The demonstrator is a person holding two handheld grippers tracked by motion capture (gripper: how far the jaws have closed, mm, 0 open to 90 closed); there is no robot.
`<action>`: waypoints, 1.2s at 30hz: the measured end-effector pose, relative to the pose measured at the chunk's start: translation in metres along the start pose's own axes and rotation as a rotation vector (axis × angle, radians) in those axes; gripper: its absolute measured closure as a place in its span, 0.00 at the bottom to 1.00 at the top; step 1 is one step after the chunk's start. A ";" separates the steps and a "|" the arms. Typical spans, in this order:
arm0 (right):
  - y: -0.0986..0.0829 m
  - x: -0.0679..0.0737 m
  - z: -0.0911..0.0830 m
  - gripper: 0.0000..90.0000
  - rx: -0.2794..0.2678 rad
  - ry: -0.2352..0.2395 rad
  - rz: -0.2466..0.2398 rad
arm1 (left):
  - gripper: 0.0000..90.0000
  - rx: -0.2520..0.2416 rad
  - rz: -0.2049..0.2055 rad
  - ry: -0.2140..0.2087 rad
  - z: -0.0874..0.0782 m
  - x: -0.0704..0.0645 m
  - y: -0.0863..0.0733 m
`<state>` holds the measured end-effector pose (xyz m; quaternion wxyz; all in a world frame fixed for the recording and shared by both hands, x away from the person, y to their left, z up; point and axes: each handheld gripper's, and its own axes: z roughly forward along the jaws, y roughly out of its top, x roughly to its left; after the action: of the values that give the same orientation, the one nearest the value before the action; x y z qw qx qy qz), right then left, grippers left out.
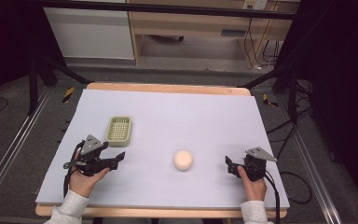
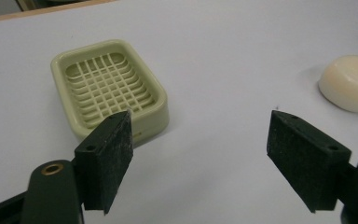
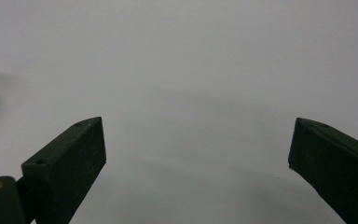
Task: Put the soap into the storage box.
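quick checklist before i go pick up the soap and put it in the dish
1. Left gripper open, nothing held: ok.
2. Right gripper open, nothing held: ok.
3. Soap lies free on the mat, between the two grippers: ok.
4. Soap dish upright with its grid bare: ok.
5. Mat between soap and dish free of obstacles: ok.
6. Whether the soap is wet or slippery: cannot tell.
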<state>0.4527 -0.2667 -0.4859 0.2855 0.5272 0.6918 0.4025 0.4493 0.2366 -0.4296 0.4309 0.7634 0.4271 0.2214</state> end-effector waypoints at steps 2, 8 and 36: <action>0.000 0.000 0.000 0.05 0.002 0.003 0.006 | 0.25 0.000 0.006 -0.005 0.002 -0.003 0.002; 0.000 0.000 0.000 0.05 0.002 -0.002 -0.002 | 0.25 -0.005 0.024 -0.026 0.007 -0.013 0.012; 0.000 0.001 0.001 0.05 0.012 0.000 -0.004 | 0.24 -0.005 0.059 -0.081 0.030 -0.045 0.030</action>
<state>0.4532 -0.2657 -0.4859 0.2835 0.5275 0.6952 0.3976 0.4596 0.1769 -0.4187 0.4429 0.7830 0.3860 0.2042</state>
